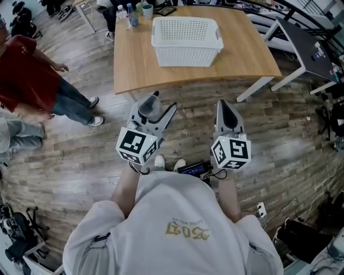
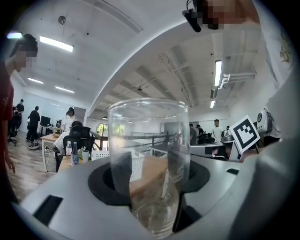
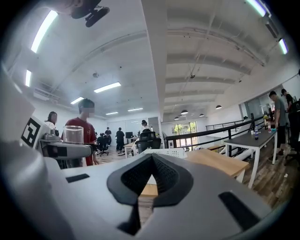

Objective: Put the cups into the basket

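A clear glass cup (image 2: pixel 149 140) stands upright between the jaws of my left gripper (image 2: pixel 150 176), which is shut on its lower part. In the head view the cup (image 1: pixel 149 107) and left gripper (image 1: pixel 153 114) hang over the wood floor, short of the table's near edge. My right gripper (image 1: pixel 225 109) is level beside it, shut and empty; its jaws (image 3: pixel 151 161) hold nothing. The white slatted basket (image 1: pixel 185 40) sits empty on the wooden table (image 1: pixel 242 56), ahead of both grippers. The right gripper view also shows the cup (image 3: pixel 73 134) at far left and the basket (image 3: pixel 165 152).
Bottles and a cup (image 1: pixel 134 12) stand at the table's far left corner. A person in a red shirt (image 1: pixel 27 72) stands on the floor to the left. A dark desk (image 1: pixel 306 45) with white legs stands at the right.
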`<state>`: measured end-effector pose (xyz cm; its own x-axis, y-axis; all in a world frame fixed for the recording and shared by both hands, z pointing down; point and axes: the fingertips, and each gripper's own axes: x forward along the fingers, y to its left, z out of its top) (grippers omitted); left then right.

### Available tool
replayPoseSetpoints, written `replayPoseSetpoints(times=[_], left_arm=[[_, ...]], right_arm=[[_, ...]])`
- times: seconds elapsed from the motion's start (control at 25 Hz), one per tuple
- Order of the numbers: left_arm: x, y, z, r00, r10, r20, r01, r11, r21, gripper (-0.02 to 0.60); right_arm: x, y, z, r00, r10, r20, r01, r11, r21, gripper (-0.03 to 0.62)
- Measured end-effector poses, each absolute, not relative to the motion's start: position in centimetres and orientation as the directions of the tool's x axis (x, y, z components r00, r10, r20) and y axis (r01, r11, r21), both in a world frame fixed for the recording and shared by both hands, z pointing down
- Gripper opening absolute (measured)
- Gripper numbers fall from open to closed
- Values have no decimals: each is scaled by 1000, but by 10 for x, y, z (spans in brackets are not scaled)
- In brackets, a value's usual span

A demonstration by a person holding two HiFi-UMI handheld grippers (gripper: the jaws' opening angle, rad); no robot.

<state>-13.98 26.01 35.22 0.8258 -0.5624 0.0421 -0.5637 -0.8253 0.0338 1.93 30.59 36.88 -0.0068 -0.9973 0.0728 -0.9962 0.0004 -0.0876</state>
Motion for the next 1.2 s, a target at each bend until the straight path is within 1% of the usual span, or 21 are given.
replayPoseSetpoints(times=[0.24,0.72,0.84,1.0,1.2], left_arm=[[-133,267,350,817,-576,42,-577,-816,36,264],[-110,235,354,824,-564,47,-566,-823,51,264],[-97,218,355,833,-552,38,-554,-830,68,264],[-78,201,356,845,-533,34,-534,-842,81,264],[-68,177,355,846,-532,39,-533,-842,81,264]], right_arm=[[25,315,365,-16,-999,42,-993,11,-117,11],[47,292,370,-6,-999,46,-990,0,-139,11],[51,277,366,-35,-999,13,-988,32,-152,11],[59,255,368,-39,-999,20,-990,36,-140,11],[60,232,359,-98,-995,-23,-983,100,-152,11]])
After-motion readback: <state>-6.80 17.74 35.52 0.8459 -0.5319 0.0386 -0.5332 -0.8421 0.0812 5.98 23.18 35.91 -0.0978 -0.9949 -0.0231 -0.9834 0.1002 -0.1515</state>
